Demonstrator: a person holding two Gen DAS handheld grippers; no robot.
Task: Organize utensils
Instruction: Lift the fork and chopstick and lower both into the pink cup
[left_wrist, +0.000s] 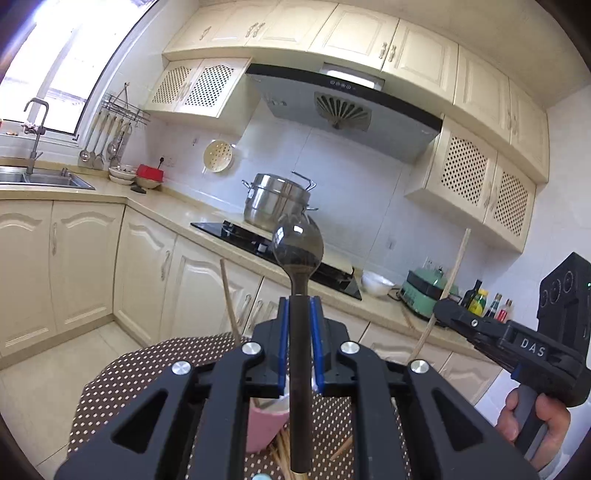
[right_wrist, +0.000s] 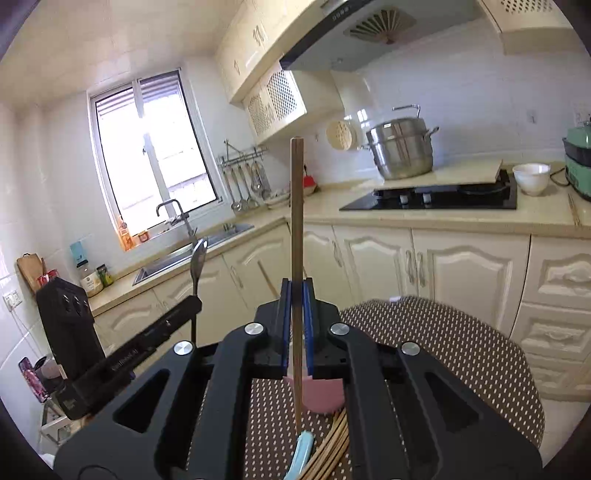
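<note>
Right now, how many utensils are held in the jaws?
2. A dark spoon in the left gripper, bowl up; one wooden chopstick upright in the right gripper. More chopsticks lie loose on the table, partly hidden.

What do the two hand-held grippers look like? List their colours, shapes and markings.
Both are matte black plastic. The left hand-held gripper has angular linkage arms with triangular cut-outs, round silver pivot bolts and blue pads lining its fingers. The right hand-held gripper is built the same; seen from the side in the left view, it carries white letters DAS, a boxy black block at the rear and a grey pistol grip.
</note>
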